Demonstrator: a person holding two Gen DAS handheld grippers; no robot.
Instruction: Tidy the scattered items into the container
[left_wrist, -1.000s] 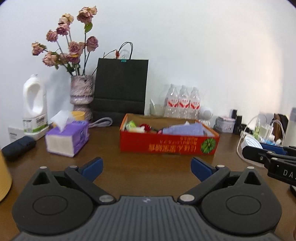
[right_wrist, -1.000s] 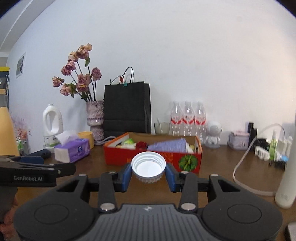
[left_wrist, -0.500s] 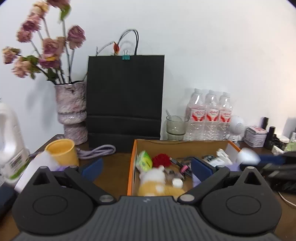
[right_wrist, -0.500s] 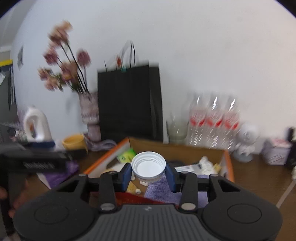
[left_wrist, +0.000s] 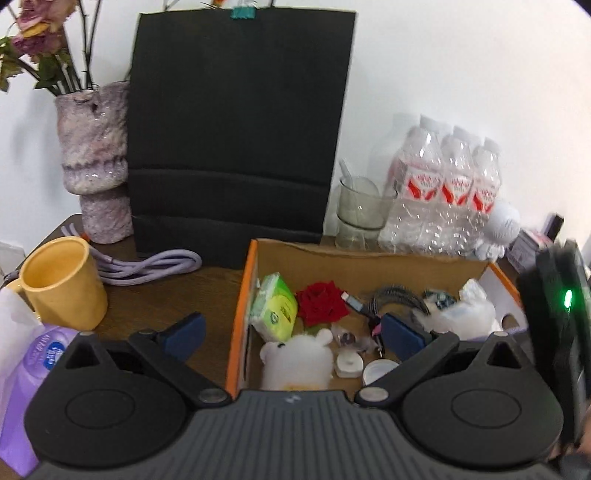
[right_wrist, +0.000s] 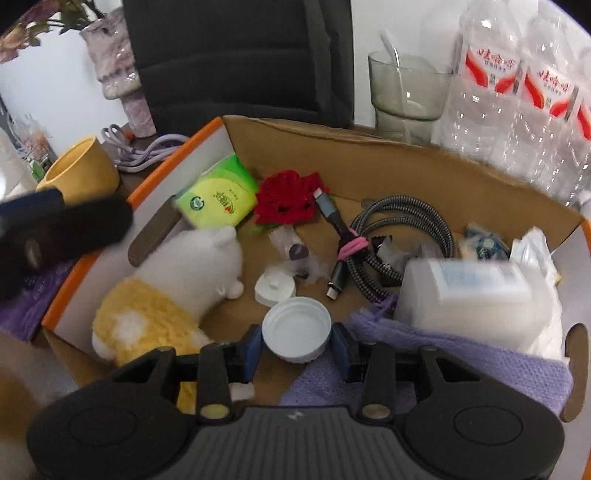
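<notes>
1. Both my hands came fwd since 1 s ago: the box (right_wrist: 388, 158) was then far across the table, now it fills the right view, seen from above.
2. My right gripper (right_wrist: 296, 341) is over the box, near its front edge, w/ the white cap (right_wrist: 296, 328) between the blue pads, open side up.
3. Its jaws are opening; a thin gap shows at the right pad, the left pad is still at the cap's rim, so I cannot tell if the cap is really free.
4. My left gripper (left_wrist: 291, 332) is spread wide w/ nothing between the fingers. Left finger is over the table (left_wrist: 166, 291), right finger over the box interior.
5. Inside the box: plush toy (right_wrist: 177, 291) at the left, green tissue pack (right_wrist: 216, 197), red rose (right_wrist: 286, 201), braided cable (right_wrist: 391, 240) tied w/ a pink band, small white lid (right_wrist: 275, 288), purple cloth (right_wrist: 443, 362) at the front right w/ a blurred white pack (right_wrist: 476, 299) on it.
6. Outside: yellow cup (left_wrist: 61, 284) and purple cord (left_wrist: 147, 266) left of the box, black bag (left_wrist: 236, 129), vase (left_wrist: 94, 158), glass (left_wrist: 360, 210), water bottles (left_wrist: 447, 192) behind it.
</notes>
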